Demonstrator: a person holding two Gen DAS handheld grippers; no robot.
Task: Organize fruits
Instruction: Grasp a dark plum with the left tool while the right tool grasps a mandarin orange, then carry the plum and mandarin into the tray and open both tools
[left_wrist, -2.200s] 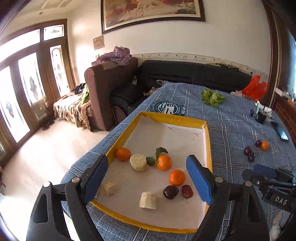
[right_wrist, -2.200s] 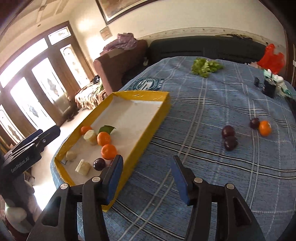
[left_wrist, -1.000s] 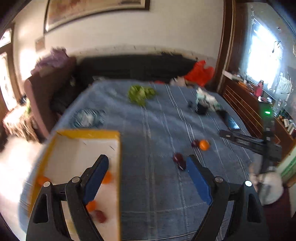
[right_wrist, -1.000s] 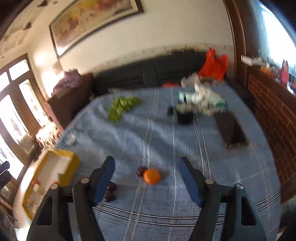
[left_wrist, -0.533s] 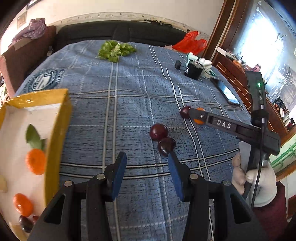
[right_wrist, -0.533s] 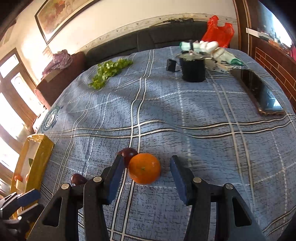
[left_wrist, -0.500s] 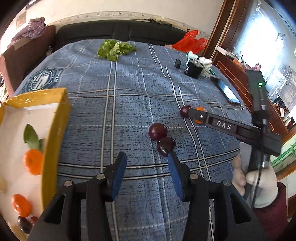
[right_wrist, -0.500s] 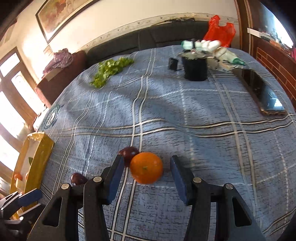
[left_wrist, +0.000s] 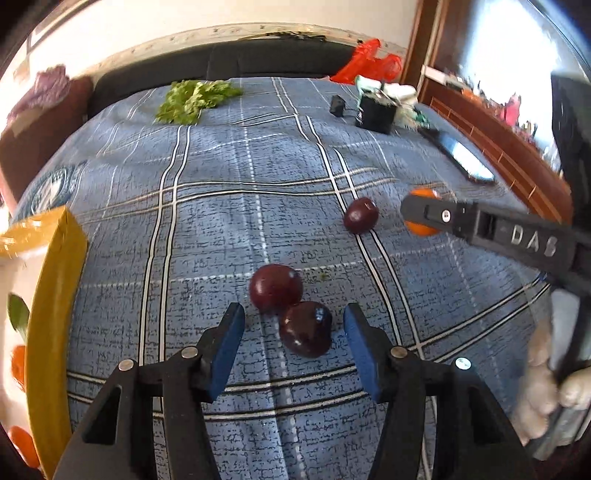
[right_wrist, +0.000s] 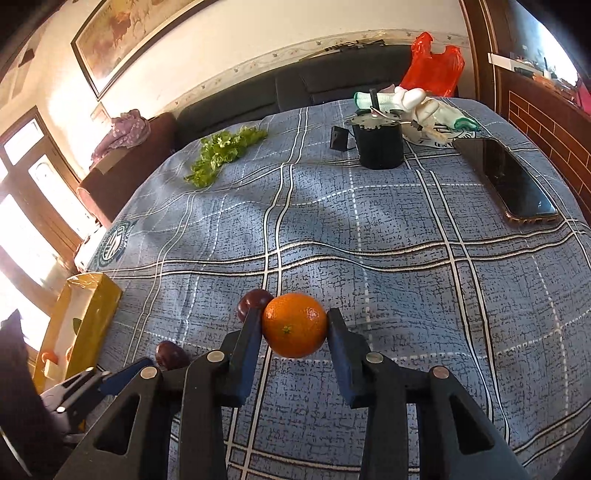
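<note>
While jaws close, orange (right_wrist: 294, 325) sits navel-forward.

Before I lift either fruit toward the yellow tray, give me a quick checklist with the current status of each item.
1. Orange between right gripper fingers: ok; both pads at its sides, jaws closing.
2. Orange lifted off the cloth: cannot tell.
3. Nearest plum between left gripper fingers: ok, jaws opening slightly.
4. Left pads pressing that plum: not ok; gaps show on both sides.
5. Second plum clear of the grasp: not ok; it touches the nearest plum.
6. Yellow tray has room: cannot tell; mostly out of view.
</note>
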